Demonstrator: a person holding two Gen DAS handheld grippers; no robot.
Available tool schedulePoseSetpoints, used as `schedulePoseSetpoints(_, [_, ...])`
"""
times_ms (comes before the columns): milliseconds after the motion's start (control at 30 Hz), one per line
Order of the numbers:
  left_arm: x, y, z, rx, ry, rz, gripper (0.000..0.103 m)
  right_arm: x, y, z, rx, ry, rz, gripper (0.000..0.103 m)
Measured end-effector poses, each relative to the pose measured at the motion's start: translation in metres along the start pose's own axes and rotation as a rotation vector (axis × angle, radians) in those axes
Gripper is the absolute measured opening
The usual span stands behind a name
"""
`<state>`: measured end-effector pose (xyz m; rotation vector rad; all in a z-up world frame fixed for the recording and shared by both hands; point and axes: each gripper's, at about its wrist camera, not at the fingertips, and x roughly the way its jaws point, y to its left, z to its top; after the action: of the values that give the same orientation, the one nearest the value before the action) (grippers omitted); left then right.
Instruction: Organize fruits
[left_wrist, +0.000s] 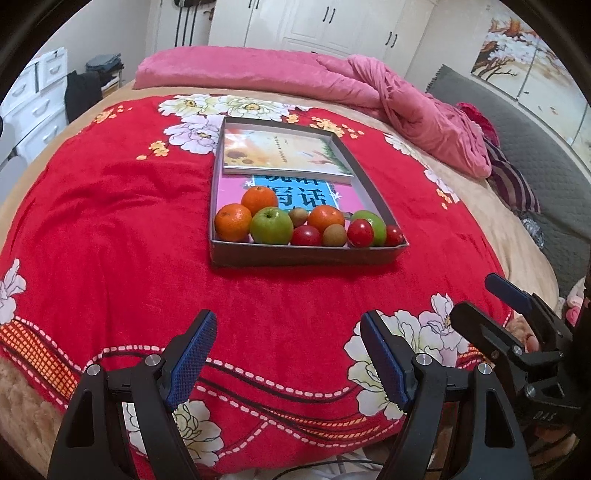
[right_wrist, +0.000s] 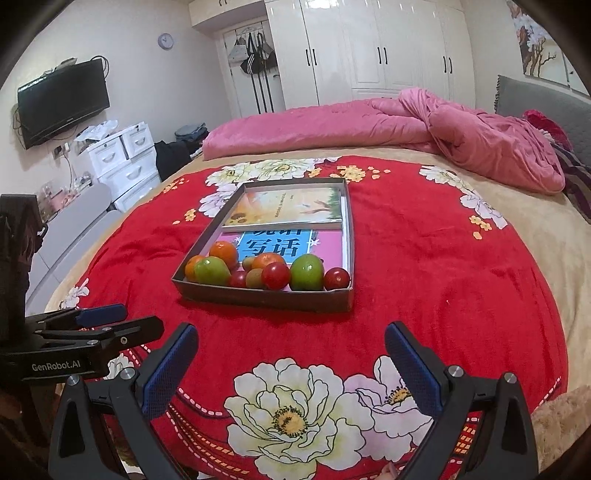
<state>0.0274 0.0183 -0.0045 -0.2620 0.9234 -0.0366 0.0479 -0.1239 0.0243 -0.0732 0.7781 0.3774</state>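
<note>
A shallow cardboard tray (left_wrist: 306, 255) (right_wrist: 266, 297) lies on a red flowered blanket in the middle of the bed. Along its near edge sit oranges (left_wrist: 233, 222) (right_wrist: 223, 253), green apples (left_wrist: 271, 225) (right_wrist: 307, 273), red tomatoes (left_wrist: 360, 233) (right_wrist: 276, 275) and small brown kiwis (left_wrist: 334, 235) (right_wrist: 255, 278). Two books (left_wrist: 284, 153) (right_wrist: 284, 207) fill the far part of the tray. My left gripper (left_wrist: 288, 350) stands open over the blanket, well short of the tray, nothing between its fingers. My right gripper (right_wrist: 291, 363) is open too, empty, and beside the left one.
The red blanket (left_wrist: 110, 229) (right_wrist: 443, 280) covers the bed around the tray. A crumpled pink quilt (left_wrist: 406, 96) (right_wrist: 480, 140) lies at the far side. White drawers (right_wrist: 125, 162) and a wall television (right_wrist: 62, 99) stand left of the bed; wardrobes (right_wrist: 369, 48) stand behind.
</note>
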Motion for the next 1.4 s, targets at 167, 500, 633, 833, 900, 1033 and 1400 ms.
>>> schedulePoseSetpoints(167, [0.002, 0.000, 0.001, -0.003, 0.008, -0.005, 0.081, 0.001, 0.004, -0.001, -0.022, -0.002, 0.008, 0.102])
schedulePoseSetpoints(500, [0.006, 0.006, 0.002, -0.022, 0.013, -0.004, 0.081, 0.007, 0.003, 0.000, -0.013, -0.002, 0.007, 0.102])
schedulePoseSetpoints(633, [0.005, 0.006, 0.003, -0.022, 0.006, -0.002, 0.081, 0.008, 0.002, 0.000, -0.014, -0.001, 0.007, 0.102])
schedulePoseSetpoints(833, [0.005, 0.006, 0.003, -0.020, 0.008, 0.007, 0.081, 0.009, 0.002, 0.001, -0.019, 0.001, 0.012, 0.102])
schedulePoseSetpoints(900, [0.006, 0.006, 0.003, -0.019, 0.010, 0.010, 0.081, 0.009, 0.002, 0.001, -0.018, 0.002, 0.010, 0.102])
schedulePoseSetpoints(1033, [0.005, 0.006, 0.003, -0.017, 0.009, 0.015, 0.081, 0.010, 0.002, 0.000, -0.019, 0.001, 0.012, 0.102])
schedulePoseSetpoints(1400, [0.003, 0.005, 0.003, -0.009, 0.007, 0.020, 0.081, 0.010, 0.003, 0.000, -0.019, 0.002, 0.011, 0.102])
